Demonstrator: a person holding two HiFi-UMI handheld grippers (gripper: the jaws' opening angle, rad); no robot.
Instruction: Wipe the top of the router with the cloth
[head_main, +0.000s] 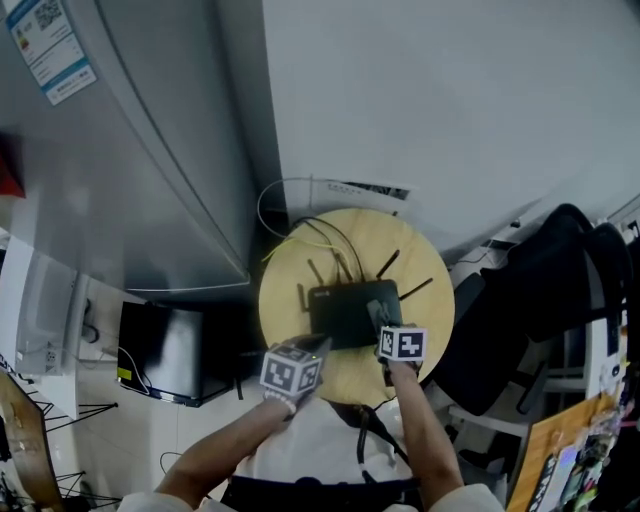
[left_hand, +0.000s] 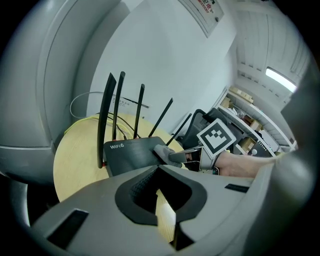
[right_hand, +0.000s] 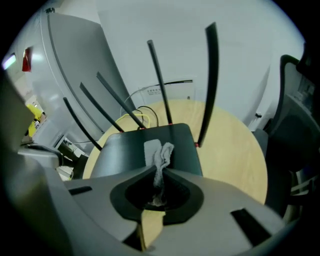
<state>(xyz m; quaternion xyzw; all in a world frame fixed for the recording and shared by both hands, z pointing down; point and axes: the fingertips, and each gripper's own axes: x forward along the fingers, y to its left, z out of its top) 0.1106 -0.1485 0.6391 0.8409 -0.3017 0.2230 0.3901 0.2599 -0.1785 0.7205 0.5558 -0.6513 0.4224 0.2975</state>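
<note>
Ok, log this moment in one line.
right tongs: shut on cloth | cloth: resting on router top | left tongs: shut, empty, near router

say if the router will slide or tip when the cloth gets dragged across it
The router lies flat and low on the smooth table, so tipping seems unlikely, but it may slide. Its thin upright antennas would probably flex if knocked. The cloth in the right gripper looks limp, so it likely pushes gently.
</note>
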